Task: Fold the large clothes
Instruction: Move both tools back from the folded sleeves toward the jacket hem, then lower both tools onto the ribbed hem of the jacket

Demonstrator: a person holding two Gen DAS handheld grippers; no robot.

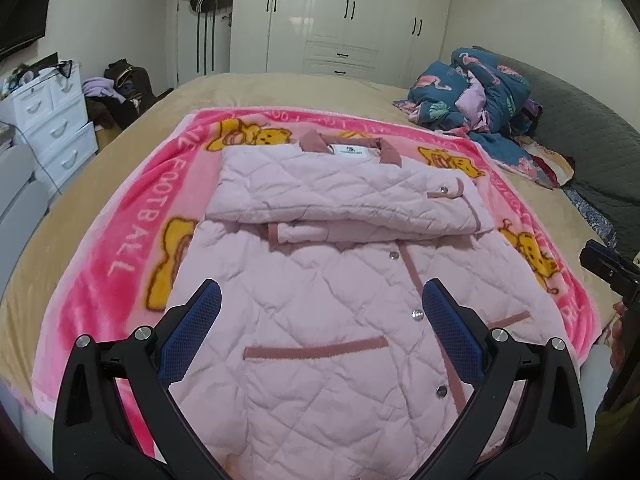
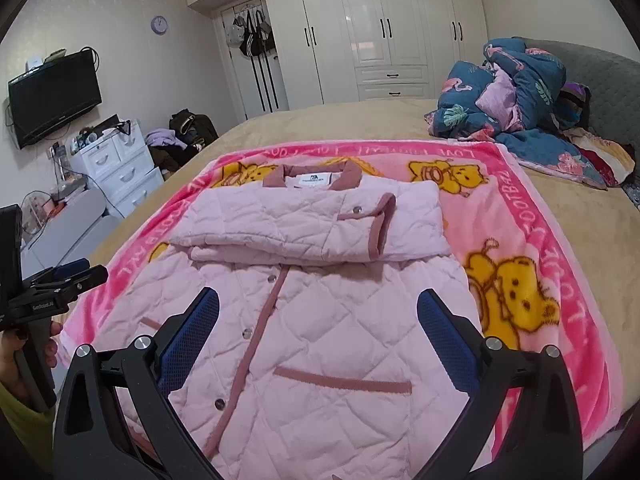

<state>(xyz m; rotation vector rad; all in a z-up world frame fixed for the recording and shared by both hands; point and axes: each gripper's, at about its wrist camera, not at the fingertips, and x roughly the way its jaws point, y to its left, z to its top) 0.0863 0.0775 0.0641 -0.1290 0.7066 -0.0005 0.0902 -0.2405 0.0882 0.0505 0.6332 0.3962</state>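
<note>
A pale pink quilted jacket (image 1: 320, 320) with dusty-rose trim lies front-up on a pink bear-print blanket (image 1: 120, 272), collar at the far end. Both sleeves are folded across its chest (image 1: 340, 196). It also shows in the right wrist view (image 2: 312, 360). My left gripper (image 1: 320, 304) is open and empty, hovering above the jacket's lower front. My right gripper (image 2: 318, 312) is open and empty, above the same area, near the pocket trim (image 2: 344, 380). The right gripper also shows at the right edge of the left wrist view (image 1: 608, 272), and the left gripper at the left edge of the right wrist view (image 2: 60, 280).
The blanket (image 2: 540, 240) covers a tan bed (image 2: 360, 116). A heap of blue floral bedding (image 2: 516, 92) lies at the far right by a grey headboard (image 2: 608, 88). White drawers (image 2: 120, 160) and clutter stand left of the bed; white wardrobes (image 2: 380, 28) line the back wall.
</note>
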